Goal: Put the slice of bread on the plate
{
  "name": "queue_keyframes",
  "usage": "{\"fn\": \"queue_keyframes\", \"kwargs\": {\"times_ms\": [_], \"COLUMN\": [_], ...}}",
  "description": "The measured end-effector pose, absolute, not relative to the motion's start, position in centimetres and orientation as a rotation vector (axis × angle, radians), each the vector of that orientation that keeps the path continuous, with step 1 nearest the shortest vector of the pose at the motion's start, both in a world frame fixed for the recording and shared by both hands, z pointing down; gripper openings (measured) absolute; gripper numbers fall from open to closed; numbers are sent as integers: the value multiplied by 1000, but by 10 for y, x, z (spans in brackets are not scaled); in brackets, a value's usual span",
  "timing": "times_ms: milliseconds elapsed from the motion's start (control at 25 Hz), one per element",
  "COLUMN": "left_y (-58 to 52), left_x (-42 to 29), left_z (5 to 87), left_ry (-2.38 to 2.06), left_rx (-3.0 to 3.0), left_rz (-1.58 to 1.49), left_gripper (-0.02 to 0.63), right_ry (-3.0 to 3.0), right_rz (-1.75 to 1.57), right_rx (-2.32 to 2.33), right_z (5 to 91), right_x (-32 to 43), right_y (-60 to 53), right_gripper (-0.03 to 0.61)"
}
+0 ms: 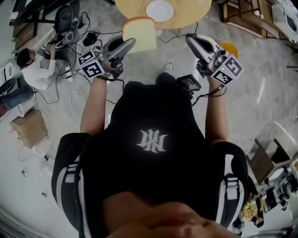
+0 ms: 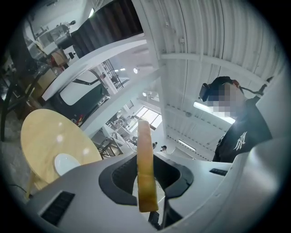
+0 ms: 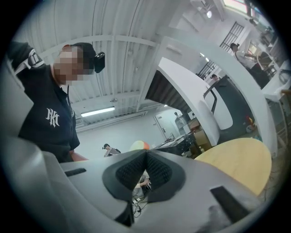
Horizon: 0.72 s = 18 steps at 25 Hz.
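Observation:
A thick slice of bread stands upright in my left gripper, which is shut on its lower part. In the left gripper view the bread shows edge-on between the two dark pads. Ahead stands a round wooden table with a white plate on it; the left gripper view has the table and plate at lower left. My right gripper is held level to the right of the bread, shut with nothing in it; its pads meet in the right gripper view.
A person sits on the floor at the left among cables and equipment. A cardboard box lies at the left. Wooden furniture stands at the upper right. An orange object lies by the right gripper.

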<state>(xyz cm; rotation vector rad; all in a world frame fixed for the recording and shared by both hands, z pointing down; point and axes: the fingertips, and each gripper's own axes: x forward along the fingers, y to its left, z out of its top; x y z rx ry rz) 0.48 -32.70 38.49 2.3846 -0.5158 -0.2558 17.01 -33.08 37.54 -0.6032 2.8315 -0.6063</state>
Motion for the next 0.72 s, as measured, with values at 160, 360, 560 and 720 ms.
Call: {"fn": "queue_keyframes", "kwargs": {"times_ms": [160,360,560,720], "left_y": [-352,-376,-378,-385], "left_x": [11,14,16,5], "left_z": [387,384,390,401], "left_ry": [-544,-564,-547,-507], "left_rx": [2377,2360,2367,2349], "left_rz": [-221,-236,-185,-169], "left_gripper": [104,104,104,104], "right_ry": [2846,2837,2845,2858], "right_rz": [-622,-642,-655,-675], "right_rx": [-549,-515,-512,-543], "right_z": [378,383,390,395], "right_x": [172,172,163,148], "right_y": [-359,-388,-395,-403], "right_gripper": [3,3,3,3]}}
